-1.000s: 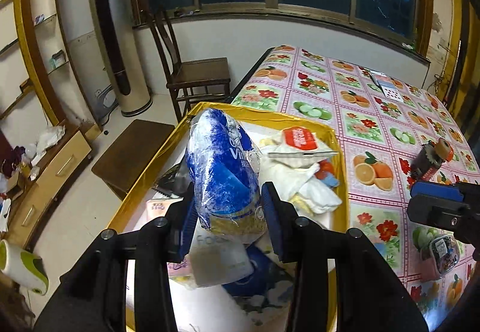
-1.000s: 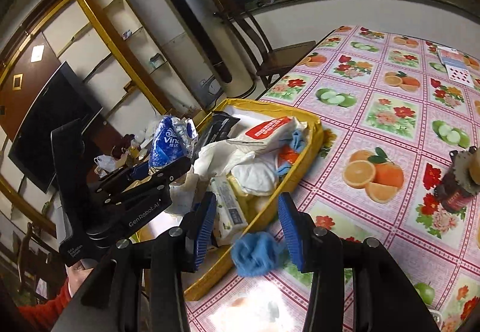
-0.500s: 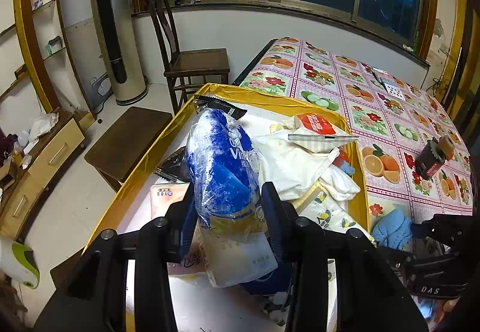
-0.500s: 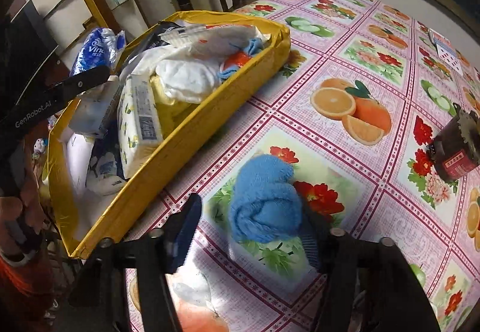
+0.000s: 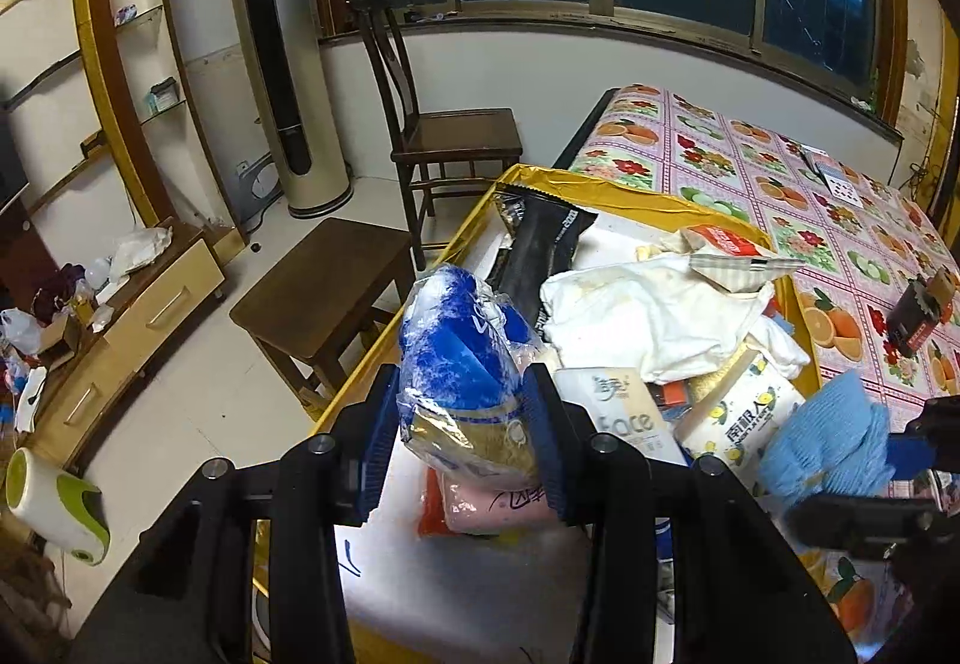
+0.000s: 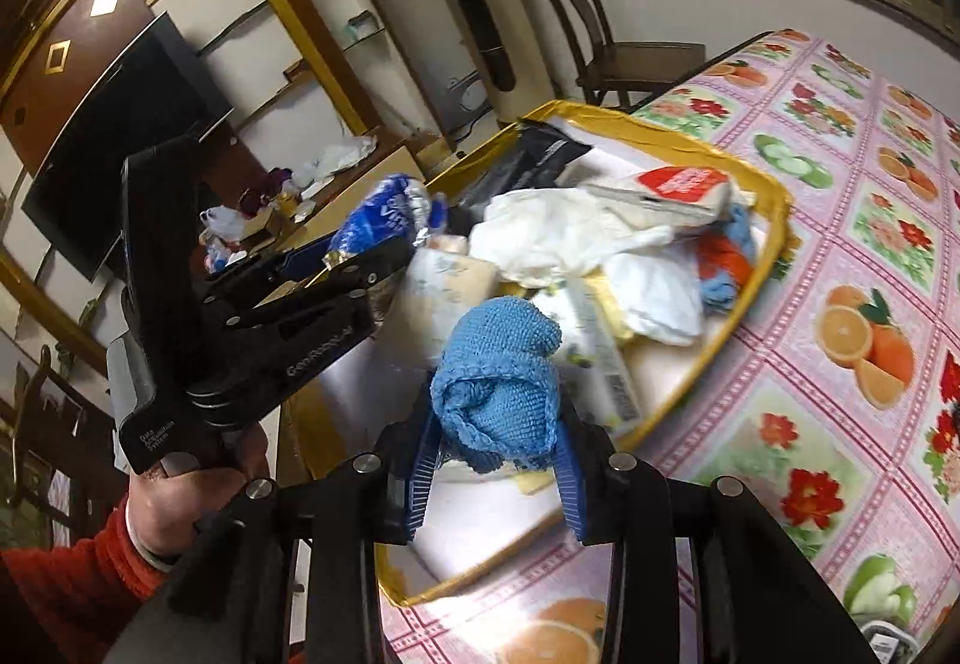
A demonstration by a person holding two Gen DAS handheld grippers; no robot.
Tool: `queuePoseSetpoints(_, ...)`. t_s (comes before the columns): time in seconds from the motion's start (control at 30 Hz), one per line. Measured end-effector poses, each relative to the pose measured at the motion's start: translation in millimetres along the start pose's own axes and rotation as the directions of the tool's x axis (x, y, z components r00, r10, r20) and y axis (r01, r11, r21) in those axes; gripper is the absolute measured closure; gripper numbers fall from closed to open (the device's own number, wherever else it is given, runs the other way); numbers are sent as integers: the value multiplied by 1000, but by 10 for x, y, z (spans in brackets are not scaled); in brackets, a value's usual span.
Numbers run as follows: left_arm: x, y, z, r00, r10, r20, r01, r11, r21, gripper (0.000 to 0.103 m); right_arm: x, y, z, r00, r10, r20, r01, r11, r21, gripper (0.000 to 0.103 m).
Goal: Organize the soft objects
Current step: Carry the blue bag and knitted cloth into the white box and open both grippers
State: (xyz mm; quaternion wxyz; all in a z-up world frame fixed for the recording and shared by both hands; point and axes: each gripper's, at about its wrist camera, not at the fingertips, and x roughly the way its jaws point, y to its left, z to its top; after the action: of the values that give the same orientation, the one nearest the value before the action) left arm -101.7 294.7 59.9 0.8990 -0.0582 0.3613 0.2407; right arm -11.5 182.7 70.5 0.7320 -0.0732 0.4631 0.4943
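Risk of spills over the crowded yellow tray (image 6: 774,238).
Left gripper (image 5: 465,442) jaws clamp a blue tissue pack (image 5: 462,358); right gripper (image 6: 495,454) jaws pinch a blue knit cloth (image 6: 501,394) that may snag or roll off the heap at frame centre.

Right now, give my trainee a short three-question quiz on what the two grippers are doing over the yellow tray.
1. True or false: the right gripper is empty.
2. What does the left gripper hold: A) a blue plastic-wrapped pack, B) a black pouch, C) a white cloth?
3. Fill in: the blue knitted cloth is held above the ___ tray.

Key: 1 false, it grips the blue knitted cloth; 2 A; 3 yellow.
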Motion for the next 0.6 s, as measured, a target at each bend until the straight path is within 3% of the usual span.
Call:
queuePoseSetpoints(0.17,33,128,-25,1000,28,8,-27,999,-34,62,328,227,77,1000,8,-13,-8,1000,-6,62)
queuePoseSetpoints(0.23,58,178,-26,1000,31,2,-31,998,-52,51,389,247,102,1000,11,-29,-11,1000,5,57)
queuePoseSetpoints(0.27,74,207,-32,999,34,-3,-34,998,-60,43,378,234,105,999,22,-26,-22,1000,17,49)
queuePoseSetpoints(0.3,83,212,-35,999,42,-2,-42,997,-62,40,354,230,105,999,34,-20,-34,999,28,41)
queuePoseSetpoints(0.47,102,251,-37,999,54,0,-54,995,-83,40,124,242,120,999,32,32,-33,999,33,30)
queuePoseSetpoints(0.6,52,223,-24,997,71,19,-69,995,-70,40,-8,202,114,998,29,55,-31,999,41,28)
